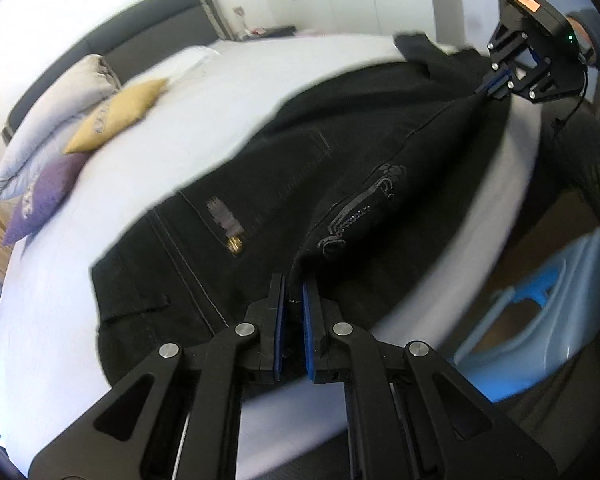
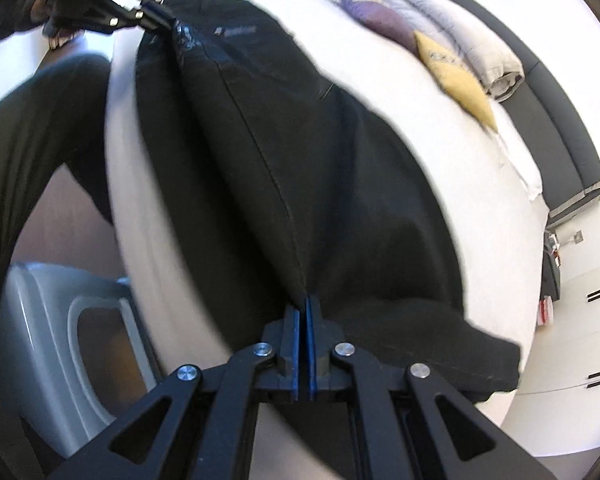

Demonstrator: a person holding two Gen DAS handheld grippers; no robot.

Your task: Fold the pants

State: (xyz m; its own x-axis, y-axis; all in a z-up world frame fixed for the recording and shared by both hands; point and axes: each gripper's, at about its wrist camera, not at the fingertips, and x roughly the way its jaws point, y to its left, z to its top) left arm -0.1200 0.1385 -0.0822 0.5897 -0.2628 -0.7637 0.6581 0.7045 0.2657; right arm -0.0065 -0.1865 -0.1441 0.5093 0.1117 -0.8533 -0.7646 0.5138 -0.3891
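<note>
- Holding black pants [image 1: 284, 184] stretched between both grippers over the white bed [image 1: 204, 92]; most of the fabric lies on the mattress, near edge lifted.
- Left gripper [image 1: 294, 292]: jaws clamped on a pinch of the waist end; a little cloth shows between the blue pads [image 1: 278, 332], small gap left by the fabric's bulk.
- Right gripper [image 2: 303, 308]: jaws clenched tight on the leg end, cloth ridging up from the pinch.
- Each gripper shows in the other's camera: right one at 1 o'clock in the left view [image 1: 496, 84], left one at 11 o'clock in the right view [image 2: 160, 16]. Both at the ends of the same taut fold line.
- Key relation: pants' long axis runs gripper to gripper, parallel to the near bed edge. Body of the garment spreads away from the person: toward 10–11 o'clock from the left jaws, toward 1–2 o'clock from the right.
- Pillows, yellow [image 1: 116, 116] and purple [image 1: 40, 204], plus a folded grey duvet [image 1: 56, 120] sit well clear at the headboard side.
- Pale blue stool [image 1: 540, 312] on the floor beside the bed, under the lifted edge.
- Judgement: lengthwise fold in progress; held edge likely needs carrying across onto the far edge. Neither hand is nearer, so both must travel together or the seam skews.
- Risk: motion blur suggests speed; the small left pinch could slip.
</note>
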